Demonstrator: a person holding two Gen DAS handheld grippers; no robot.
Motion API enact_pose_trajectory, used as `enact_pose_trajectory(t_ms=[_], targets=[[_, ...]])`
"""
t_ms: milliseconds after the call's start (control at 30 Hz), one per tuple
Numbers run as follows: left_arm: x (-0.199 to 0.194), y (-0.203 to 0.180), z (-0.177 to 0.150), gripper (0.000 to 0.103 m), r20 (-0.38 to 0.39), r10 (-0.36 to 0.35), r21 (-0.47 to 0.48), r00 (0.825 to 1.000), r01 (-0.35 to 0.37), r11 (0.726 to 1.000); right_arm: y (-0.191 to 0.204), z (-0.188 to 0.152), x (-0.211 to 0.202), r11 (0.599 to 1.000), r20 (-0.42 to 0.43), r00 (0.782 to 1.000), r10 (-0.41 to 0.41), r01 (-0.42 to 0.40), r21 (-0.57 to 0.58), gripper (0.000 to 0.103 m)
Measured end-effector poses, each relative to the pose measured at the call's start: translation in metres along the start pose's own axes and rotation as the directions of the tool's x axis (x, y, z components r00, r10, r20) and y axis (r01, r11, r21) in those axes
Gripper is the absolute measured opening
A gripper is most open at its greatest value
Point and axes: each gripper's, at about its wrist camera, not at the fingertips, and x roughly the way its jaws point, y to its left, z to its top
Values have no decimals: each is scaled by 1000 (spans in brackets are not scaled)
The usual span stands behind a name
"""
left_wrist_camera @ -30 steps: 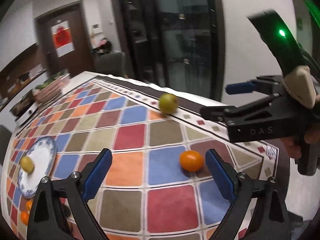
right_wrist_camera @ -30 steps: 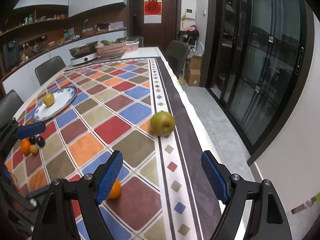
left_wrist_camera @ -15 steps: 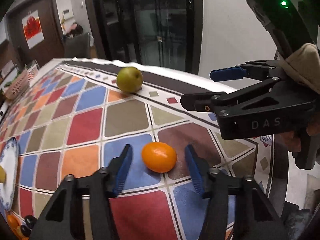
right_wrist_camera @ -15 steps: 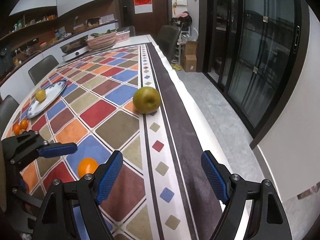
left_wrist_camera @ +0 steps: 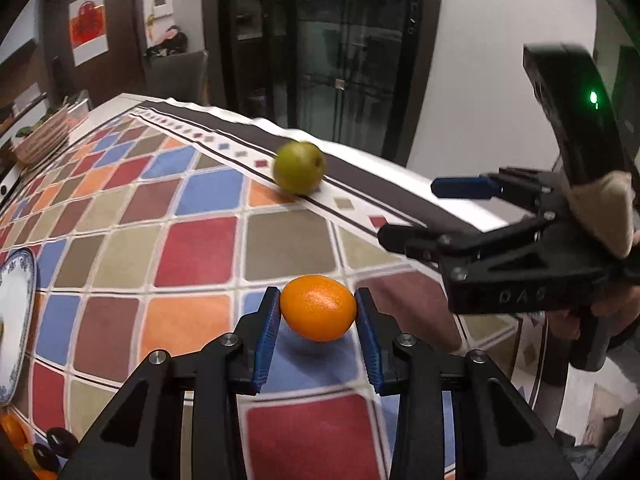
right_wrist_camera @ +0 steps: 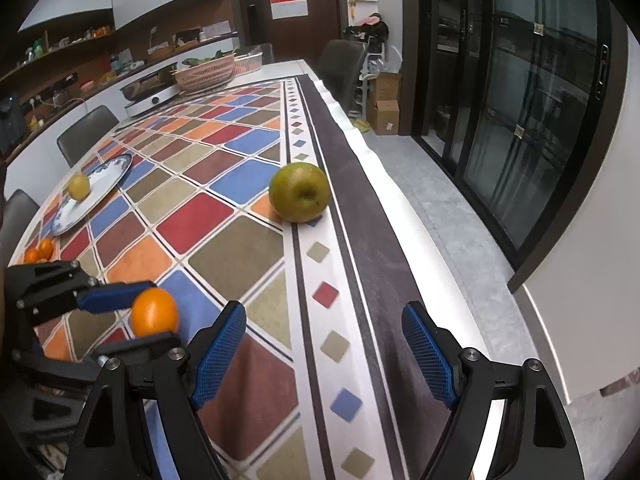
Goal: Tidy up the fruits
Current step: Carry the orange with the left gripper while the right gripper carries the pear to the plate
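On the checkered tablecloth (left_wrist_camera: 200,248):
Orange (left_wrist_camera: 318,307): lay between the closing left gripper (left_wrist_camera: 318,332) pads, both touching.
Green apple (right_wrist_camera: 299,192): sat near the dark border.
Right gripper (right_wrist_camera: 324,354): stood wide, empty.

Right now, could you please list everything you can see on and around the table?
orange: one, orange, between the left tool's pads
green apple: one, green, by the cloth's dark border
plate: one, blue and white, far left
yellow fruit: one, yellow, on the plate
small oranges: two or more, orange, near left edge
tablecloth: one, multicoloured checks, covering the table
basket: one, pink, far end
left tool: black, blue pads, closing around the orange
right tool: black, blue pads, open, empty
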Motion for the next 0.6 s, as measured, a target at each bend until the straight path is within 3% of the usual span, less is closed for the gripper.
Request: enact_pose_trajectory(t_ms=[233, 400, 600], targets=[[-2, 28, 13, 37, 20, -3, -75, 1000, 4, 997, 13, 27, 16, 999, 21, 999, 28, -27, -40, 81], [-1, 47, 22, 37, 34, 35, -97, 999, -32, 995, 20, 48, 32, 998, 28, 999, 47, -46, -49, 81], [0, 64, 29, 37, 44, 32, -131, 999, -25, 991, 25, 65, 54, 997, 19, 999, 30, -28, -68, 80]])
